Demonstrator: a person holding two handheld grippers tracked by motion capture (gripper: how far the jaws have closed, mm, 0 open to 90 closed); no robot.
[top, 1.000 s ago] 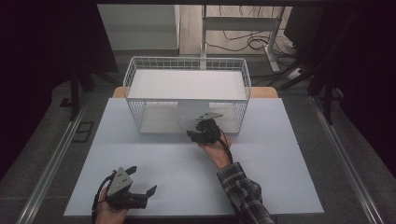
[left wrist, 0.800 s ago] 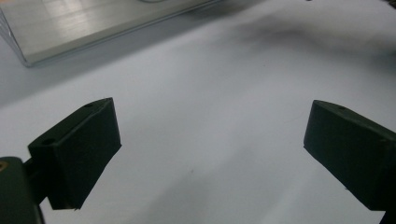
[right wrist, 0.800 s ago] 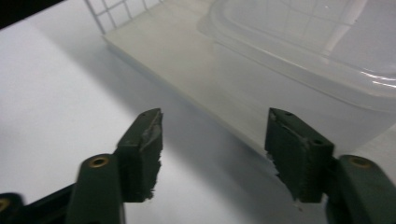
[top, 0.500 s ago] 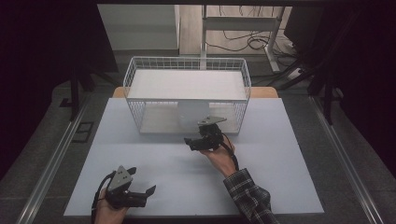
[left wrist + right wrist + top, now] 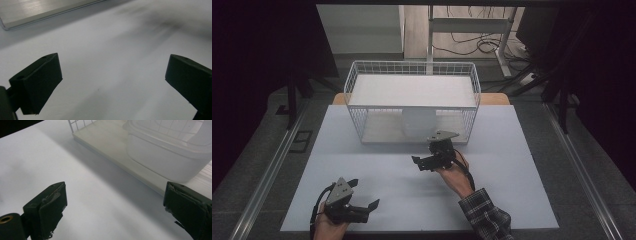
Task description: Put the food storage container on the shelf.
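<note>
— What sort of place am I working in?

— A lab or test room, I'd say. My white surface sits like a rig, with metal rails along both sides.

— What else shows it?

— Loose cables trail over the floor behind, beside a bare metal stand. Dark curtains close off both sides. Each claw I hold carries a cable.

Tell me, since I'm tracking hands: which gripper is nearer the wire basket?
The right gripper, just before the wire basket; the left gripper sits at the table's near edge.
</note>
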